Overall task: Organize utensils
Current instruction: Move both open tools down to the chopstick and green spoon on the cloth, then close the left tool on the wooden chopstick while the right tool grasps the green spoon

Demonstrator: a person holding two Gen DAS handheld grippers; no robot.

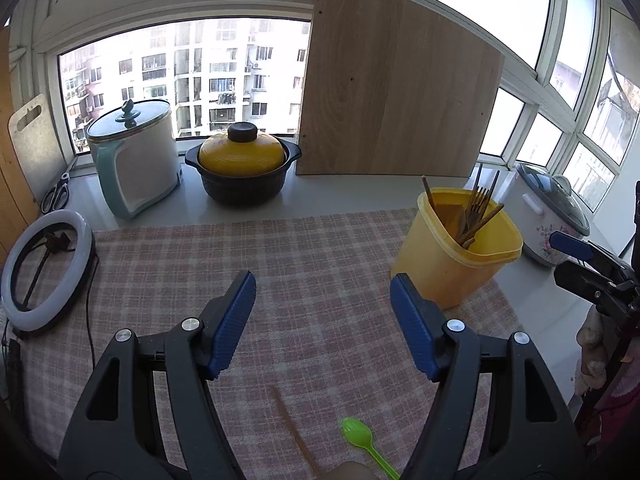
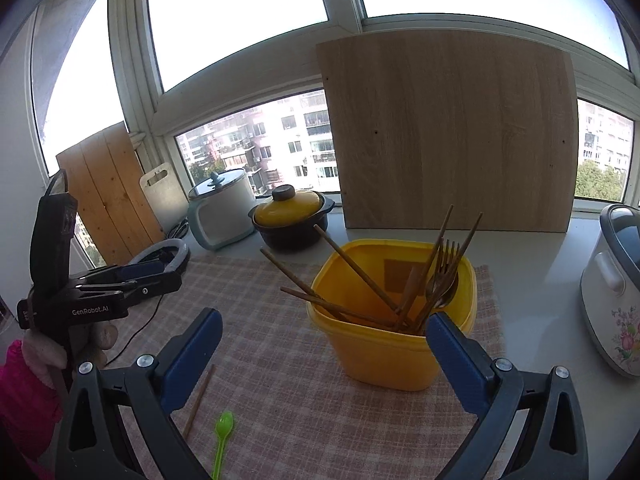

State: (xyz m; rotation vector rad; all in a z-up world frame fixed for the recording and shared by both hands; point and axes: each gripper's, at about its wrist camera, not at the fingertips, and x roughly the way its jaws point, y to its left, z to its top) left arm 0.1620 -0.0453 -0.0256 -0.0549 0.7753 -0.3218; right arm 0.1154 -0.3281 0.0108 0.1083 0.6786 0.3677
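Left wrist view: ring light (image 1: 47,270) lying at far left, then a white lidded pot (image 1: 134,156), a black casserole with yellow lid (image 1: 242,168), a tall wooden board (image 1: 396,92) leaning on the window. On the checked cloth (image 1: 312,264) nearest the camera, one loose chopstick (image 1: 294,428) and a green plastic spoon (image 1: 362,446), side by side, not touching. Left gripper (image 1: 323,322) spread wide, nothing between the pads, both loose pieces lying below and short of them.

Right wrist view: left gripper again at the left edge, then the same chopstick (image 2: 199,400) and green spoon (image 2: 222,440), then the yellow bin (image 2: 394,320) standing on the cloth. Inside: several wooden chopsticks, a metal fork and a spoon, leaning against the walls, handles up. Right gripper (image 2: 323,344) fully wide and empty, right pad just in front of the bin's near wall.

Judged mostly done: bulk of the utensils binned, two pieces left on the cloth, neither gripped yet.
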